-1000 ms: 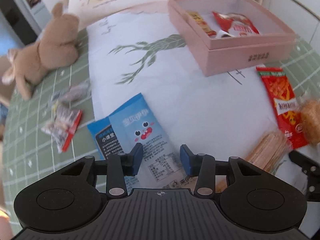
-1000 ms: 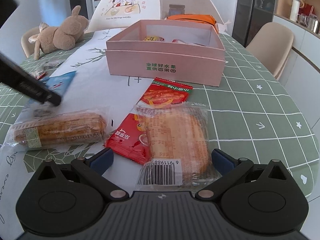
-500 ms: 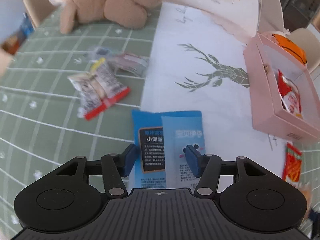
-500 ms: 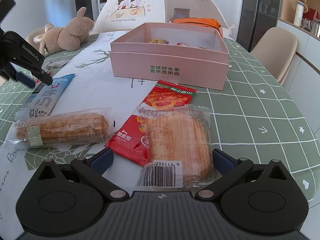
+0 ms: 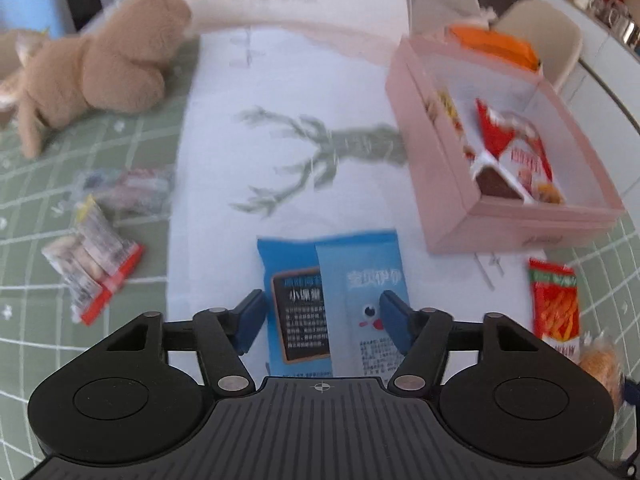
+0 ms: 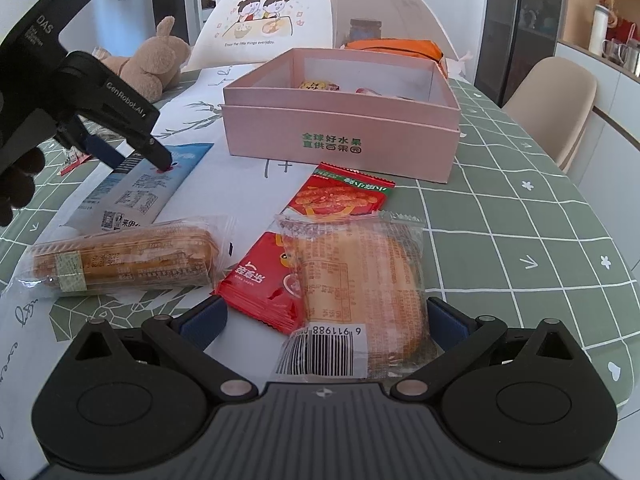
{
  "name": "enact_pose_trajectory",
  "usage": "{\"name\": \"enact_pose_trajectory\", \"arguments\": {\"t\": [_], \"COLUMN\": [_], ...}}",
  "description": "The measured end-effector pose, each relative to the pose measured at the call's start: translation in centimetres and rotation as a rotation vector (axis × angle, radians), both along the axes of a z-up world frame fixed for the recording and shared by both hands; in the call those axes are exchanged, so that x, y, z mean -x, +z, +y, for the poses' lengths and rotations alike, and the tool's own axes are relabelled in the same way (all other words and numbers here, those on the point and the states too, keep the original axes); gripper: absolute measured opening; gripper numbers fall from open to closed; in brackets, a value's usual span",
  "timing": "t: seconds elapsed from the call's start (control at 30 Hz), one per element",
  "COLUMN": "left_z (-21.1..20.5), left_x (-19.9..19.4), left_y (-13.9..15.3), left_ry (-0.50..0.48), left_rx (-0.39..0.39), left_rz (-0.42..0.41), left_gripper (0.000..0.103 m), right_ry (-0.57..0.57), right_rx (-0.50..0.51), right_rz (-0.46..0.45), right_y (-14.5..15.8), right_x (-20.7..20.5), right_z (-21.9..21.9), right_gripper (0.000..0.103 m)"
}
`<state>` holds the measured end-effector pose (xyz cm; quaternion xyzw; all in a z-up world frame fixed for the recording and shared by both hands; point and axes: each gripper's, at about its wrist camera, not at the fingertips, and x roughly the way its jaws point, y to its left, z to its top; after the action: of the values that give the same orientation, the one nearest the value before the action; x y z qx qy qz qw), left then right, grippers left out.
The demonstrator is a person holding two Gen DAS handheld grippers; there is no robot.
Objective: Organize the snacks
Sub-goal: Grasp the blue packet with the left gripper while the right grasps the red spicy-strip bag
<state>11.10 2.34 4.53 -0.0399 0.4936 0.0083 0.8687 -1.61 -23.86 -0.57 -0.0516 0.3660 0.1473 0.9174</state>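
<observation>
Green checked cloth is covering the table [image 6: 520, 216], with a white runner printed with a grey-green antler design lying down its middle [image 5: 280, 80]. Nearest the right gripper [image 6: 323, 314], whose jaws are standing wide and holding nothing, a clear-wrapped bread [image 6: 360, 280] with a barcode label is lying between the blue pads, overlapping a red snack packet [image 6: 264, 284]; a second red packet [image 6: 340, 196] is lying just beyond it, and a long clear-wrapped biscuit pack [image 6: 120, 260] is lying to the left. The left gripper [image 5: 322, 320] is hovering with its jaws moderately open, gripping nothing, over two overlapping blue packets [image 5: 340, 280]: a darker one with a blackboard panel and a paler one with a cartoon face. Its fingertips [image 6: 160, 158] are sitting right at the pale packet in the right view; whether they are touching it I cannot tell. Left of these, on the green cloth, two small clear packets are lying close together, one with a red edge [image 5: 96, 268] and one blurred [image 5: 128, 188]. Farther off, the open pink box [image 6: 340, 136] is sitting on the runner, holding a red-and-white packet [image 5: 516, 152] and some smaller yellowish snacks. Beyond it, a tan plush rabbit [image 5: 100, 76] is lying on its side, a mesh food cover with a cartoon picture [image 6: 320, 8] is standing, and something orange [image 6: 400, 46] is showing behind the box. A beige chair [image 6: 560, 100] is standing at the right.
</observation>
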Motion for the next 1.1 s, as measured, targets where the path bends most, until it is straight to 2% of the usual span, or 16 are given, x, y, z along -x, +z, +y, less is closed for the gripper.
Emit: {"name": "enact_pose_trajectory", "arguments": {"t": [0.1, 0.23, 0.27, 0.4, 0.43, 0.5, 0.57, 0.63, 0.73, 0.9, 1.0, 1.07, 1.1], "left_z": [-0.6, -2.7, -3.1, -4.8, -4.8, -4.2, -3.5, -2.5, -1.4, -1.0, -1.0, -0.9, -0.8], "left_x": [0.8, 0.2, 0.1, 0.0, 0.0, 0.2, 0.0, -0.6, -1.4, -2.1, -2.1, -1.8, -1.4], "left_y": [1.1, -0.6, -1.0, -1.7, -1.7, -1.4, -1.3, -1.6, -2.0, -2.6, -2.6, -2.5, -2.4], "left_ry": [-0.017, -0.102, -0.118, -0.19, -0.193, -0.167, -0.12, -0.074, -0.043, -0.018, -0.023, -0.062, -0.08], "left_rx": [-0.002, -0.082, -0.09, -0.122, -0.123, -0.108, -0.126, -0.146, -0.111, -0.083, -0.075, -0.07, -0.068], "left_rz": [-0.043, 0.028, 0.035, 0.039, 0.037, 0.018, 0.005, 0.024, 0.048, 0.052, 0.06, 0.071, 0.072], "left_gripper": [0.064, 0.065, 0.068, 0.09, 0.09, 0.087, 0.083, 0.086, 0.09, 0.098, 0.098, 0.097, 0.094], "right_ry": [-0.001, -0.009, -0.01, -0.01, -0.009, -0.009, -0.009, -0.009, -0.008, 0.016, 0.038, 0.054, 0.059], "right_rx": [-0.001, -0.003, -0.003, -0.002, -0.002, -0.002, -0.003, -0.005, -0.008, -0.008, 0.0, -0.007, -0.018], "right_rz": [-0.003, -0.011, -0.009, -0.007, -0.008, -0.008, -0.01, -0.014, -0.015, -0.01, 0.018, 0.059, 0.086], "right_y": [0.0, -0.1, -0.1, 0.0, 0.0, 0.0, 0.0, 0.0, 0.0, 0.0, 0.3, 0.7, 1.1], "right_x": [0.0, 0.2, 0.1, 0.1, 0.1, 0.1, 0.1, 0.1, 0.2, 0.3, -0.1, -0.6, -0.9], "right_z": [0.0, 0.0, 0.1, 0.0, 0.0, 0.1, 0.1, 0.0, 0.0, -0.2, -0.3, -0.6, -0.8], "right_gripper": [0.103, 0.103, 0.103, 0.103, 0.103, 0.103, 0.103, 0.103, 0.103, 0.103, 0.103, 0.103, 0.098]}}
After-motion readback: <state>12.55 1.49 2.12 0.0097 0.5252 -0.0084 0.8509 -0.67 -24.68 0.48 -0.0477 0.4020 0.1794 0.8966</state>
